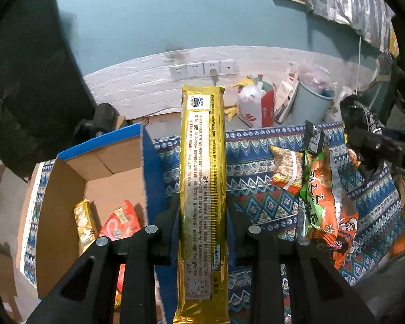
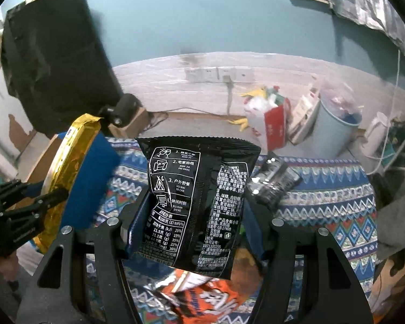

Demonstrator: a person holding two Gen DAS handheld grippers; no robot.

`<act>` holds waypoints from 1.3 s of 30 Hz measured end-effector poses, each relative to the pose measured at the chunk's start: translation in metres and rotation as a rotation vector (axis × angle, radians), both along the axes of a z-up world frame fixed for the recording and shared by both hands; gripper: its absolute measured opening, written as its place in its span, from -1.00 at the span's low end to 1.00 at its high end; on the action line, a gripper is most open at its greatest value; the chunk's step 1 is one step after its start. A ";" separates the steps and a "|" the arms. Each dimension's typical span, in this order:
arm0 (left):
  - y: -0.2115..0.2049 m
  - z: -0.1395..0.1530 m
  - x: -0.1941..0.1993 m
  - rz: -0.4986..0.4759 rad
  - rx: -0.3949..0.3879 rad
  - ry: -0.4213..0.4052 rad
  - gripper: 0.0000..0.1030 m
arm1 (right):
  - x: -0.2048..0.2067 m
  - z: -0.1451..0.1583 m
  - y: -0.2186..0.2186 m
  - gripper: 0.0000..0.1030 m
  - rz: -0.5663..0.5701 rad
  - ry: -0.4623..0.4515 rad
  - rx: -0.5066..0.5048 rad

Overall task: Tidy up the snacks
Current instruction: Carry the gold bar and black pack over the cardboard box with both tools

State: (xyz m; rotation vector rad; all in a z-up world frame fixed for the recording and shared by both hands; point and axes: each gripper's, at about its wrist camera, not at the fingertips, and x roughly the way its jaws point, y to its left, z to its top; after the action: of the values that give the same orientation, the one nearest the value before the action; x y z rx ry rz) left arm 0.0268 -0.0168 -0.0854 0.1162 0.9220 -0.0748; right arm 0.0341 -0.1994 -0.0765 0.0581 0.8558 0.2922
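Already we have both tongs loaded: our left gripper (image 1: 202, 216) is clamped on a long gold foil packet (image 1: 202, 189) that stands lengthwise between its fingers, printed back facing the camera, and our right gripper (image 2: 194, 216) is closed on a black snack bag (image 2: 197, 202), white lettering toward us, hanging clear of the patterned blue tablecloth (image 1: 256, 202). Just left of the gold packet sits the open cardboard box (image 1: 67, 189) with blue outer walls, holding a gold packet (image 1: 85, 224) and a red packet (image 1: 121, 224). To the right on the cloth lie an orange-and-green bag (image 1: 321, 197) and a smaller orange packet (image 1: 286, 170); in the right wrist view a small black packet (image 2: 272, 181) lies just beyond the held bag, and an orange bag (image 2: 208, 297) lies under it. We judge the step to be carrying picked snacks to the box. Next, the left load should swing left over the box wall and be let go inside, long side down so that it fits; the right load follows, crossing leftward without clipping the left gripper (image 2: 19, 216).
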 end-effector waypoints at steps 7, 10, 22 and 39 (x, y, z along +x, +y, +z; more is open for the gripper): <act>0.023 0.009 -0.005 0.035 -0.011 -0.024 -0.44 | 0.005 0.003 0.031 0.21 0.042 0.002 0.001; 0.031 0.013 -0.008 0.049 -0.007 -0.040 -0.44 | 0.007 0.005 0.044 0.21 0.063 -0.001 0.003; 0.078 0.017 -0.017 0.131 -0.039 -0.049 -0.44 | 0.015 0.009 0.109 0.21 0.162 0.002 0.006; 0.152 -0.006 -0.023 0.270 -0.067 -0.002 -0.44 | 0.023 0.000 0.204 0.21 0.292 0.042 0.023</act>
State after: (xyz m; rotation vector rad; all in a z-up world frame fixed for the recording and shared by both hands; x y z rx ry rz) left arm 0.0036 0.1352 -0.0913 -0.0710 0.9246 0.1444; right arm 0.0571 0.0042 -0.0762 -0.0400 0.9028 0.5762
